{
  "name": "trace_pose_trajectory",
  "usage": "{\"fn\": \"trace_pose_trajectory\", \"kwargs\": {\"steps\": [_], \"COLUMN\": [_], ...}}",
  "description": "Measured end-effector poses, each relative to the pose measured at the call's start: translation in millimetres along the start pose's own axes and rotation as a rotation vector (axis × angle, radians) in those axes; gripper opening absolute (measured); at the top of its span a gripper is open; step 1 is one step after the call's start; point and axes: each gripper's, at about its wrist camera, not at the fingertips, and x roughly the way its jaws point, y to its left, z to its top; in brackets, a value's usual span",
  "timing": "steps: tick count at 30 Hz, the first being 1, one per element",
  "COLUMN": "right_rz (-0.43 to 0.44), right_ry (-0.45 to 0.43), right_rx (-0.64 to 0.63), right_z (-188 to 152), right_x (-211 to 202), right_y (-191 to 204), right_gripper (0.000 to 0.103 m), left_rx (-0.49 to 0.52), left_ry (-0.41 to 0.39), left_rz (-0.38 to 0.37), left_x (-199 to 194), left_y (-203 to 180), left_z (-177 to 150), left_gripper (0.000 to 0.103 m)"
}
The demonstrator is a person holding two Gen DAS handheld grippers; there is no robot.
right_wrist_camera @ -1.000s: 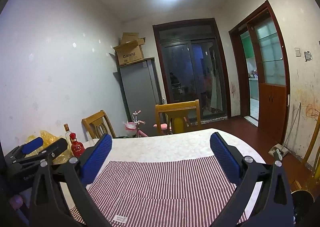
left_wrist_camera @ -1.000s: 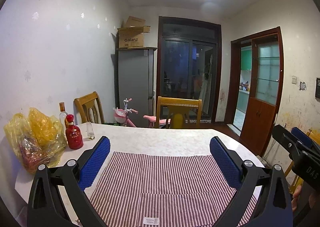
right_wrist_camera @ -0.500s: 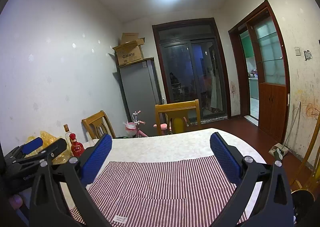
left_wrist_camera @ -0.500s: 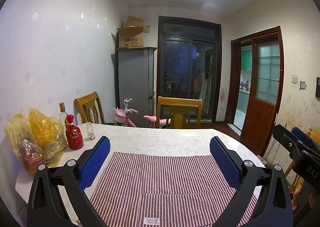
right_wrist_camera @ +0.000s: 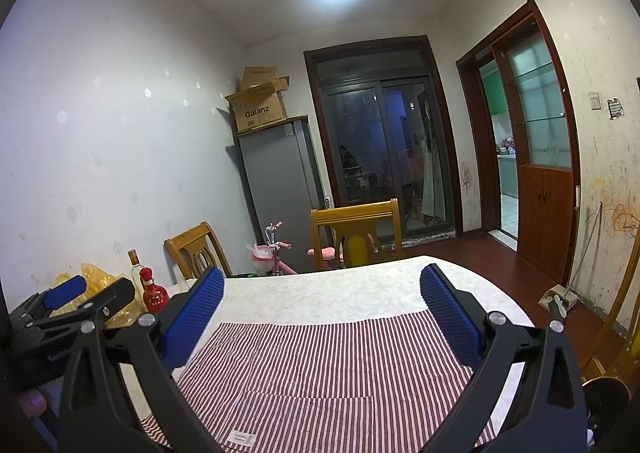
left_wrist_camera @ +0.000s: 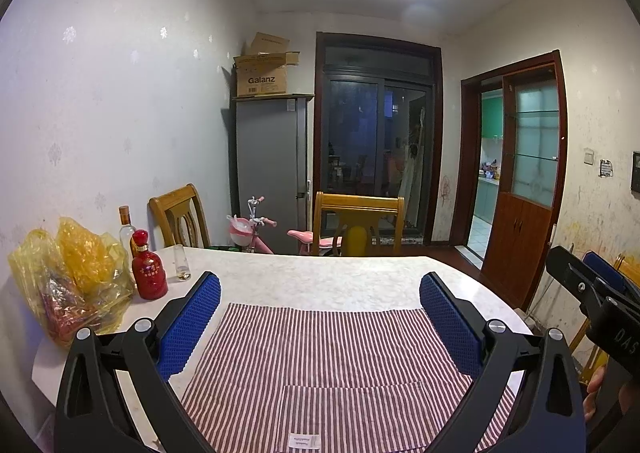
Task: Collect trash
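Both the left gripper [left_wrist_camera: 320, 317] and the right gripper [right_wrist_camera: 322, 317] stand wide open and hold nothing, over the striped cloth [left_wrist_camera: 320, 365] on the table [left_wrist_camera: 320, 277]; the likeliest trash, a crumpled yellow plastic bag [left_wrist_camera: 68, 285], sits at the table's left edge, touching or just beside the red bottle [left_wrist_camera: 149, 273]; it should be light, soft and slippery, best pinched at a bunched fold near the top; its contents are blurred, and the bottles beside it may tip

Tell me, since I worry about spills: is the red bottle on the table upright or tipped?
Upright. The red ceramic bottle stands on its base on the white marble-patterned table, stopper pointing up, beside the yellow plastic bag.
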Motion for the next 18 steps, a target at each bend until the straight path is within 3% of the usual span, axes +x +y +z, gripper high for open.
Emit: {"fn": "trace_pose_trajectory", "kwargs": {"steps": [14,18], "right_rz": [0.000,-0.002], "right_ry": [-0.002,-0.002], "right_rx": [0.000,0.001], "right_z": [0.7,0.6], "right_x": [0.8,0.9], "right_y": [1.9,2.5], "right_gripper": [0.098,0.098], "left_rx": [0.002,-0.008], "left_ry": [-0.004,0.000], "left_rz": [-0.001,-0.031], "left_x": [1.1,0.1], "left_y": [2.7,5.0], "left_z": [2.1,1.9], "left_gripper": [0.097,0.097]}}
